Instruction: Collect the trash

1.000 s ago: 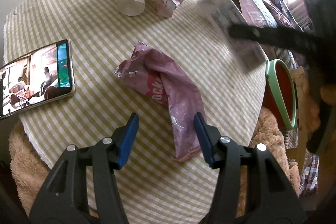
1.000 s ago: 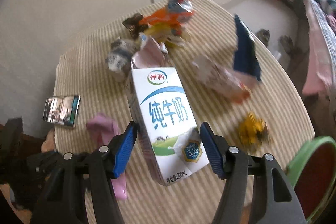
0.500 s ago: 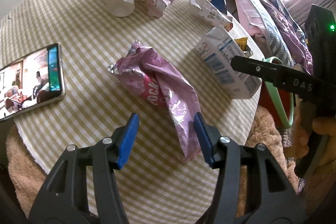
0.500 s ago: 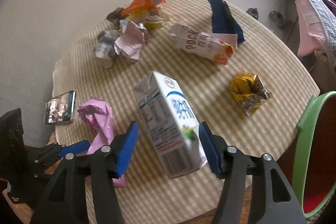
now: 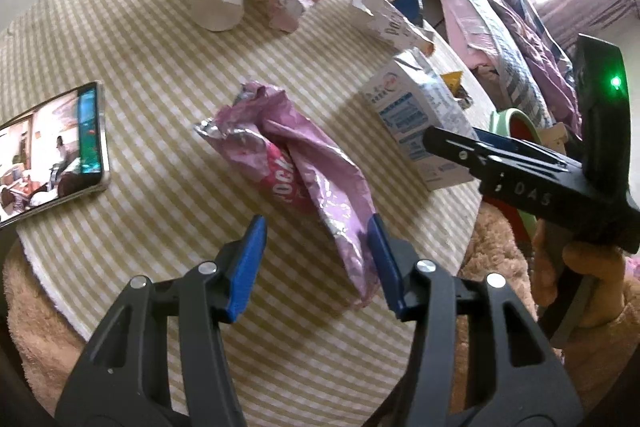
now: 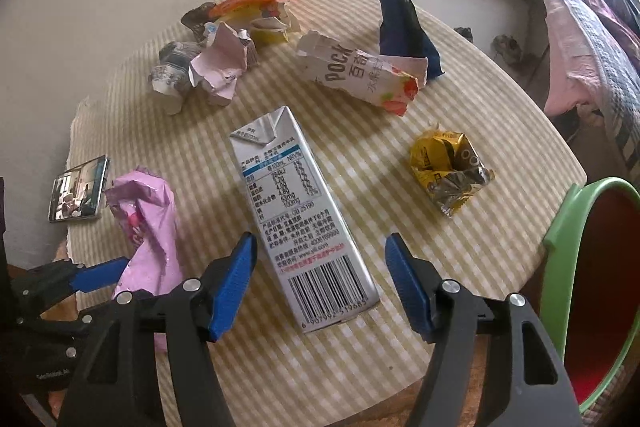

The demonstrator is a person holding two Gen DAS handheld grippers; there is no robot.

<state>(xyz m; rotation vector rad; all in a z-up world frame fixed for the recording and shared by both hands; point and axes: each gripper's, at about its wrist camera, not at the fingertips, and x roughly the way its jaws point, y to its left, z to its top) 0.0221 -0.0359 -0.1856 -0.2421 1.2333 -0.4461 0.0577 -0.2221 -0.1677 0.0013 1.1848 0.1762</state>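
Here the right gripper (image 6: pixel 320 283) is hovering with fingers spread around the milk carton (image 6: pixel 300 215), while the left gripper (image 5: pixel 316 263) is gaping beside the pink wrapper (image 5: pixel 296 163).

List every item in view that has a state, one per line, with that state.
left gripper: open, around the pink wrapper's near end.
right gripper: open, astride the milk carton.
pink wrapper: crumpled, lying on the table.
milk carton: lying flat, barcode side up.
Pocky box: torn open, on its side.
yellow wrapper: crumpled.
phone: screen lit.
bin: open.
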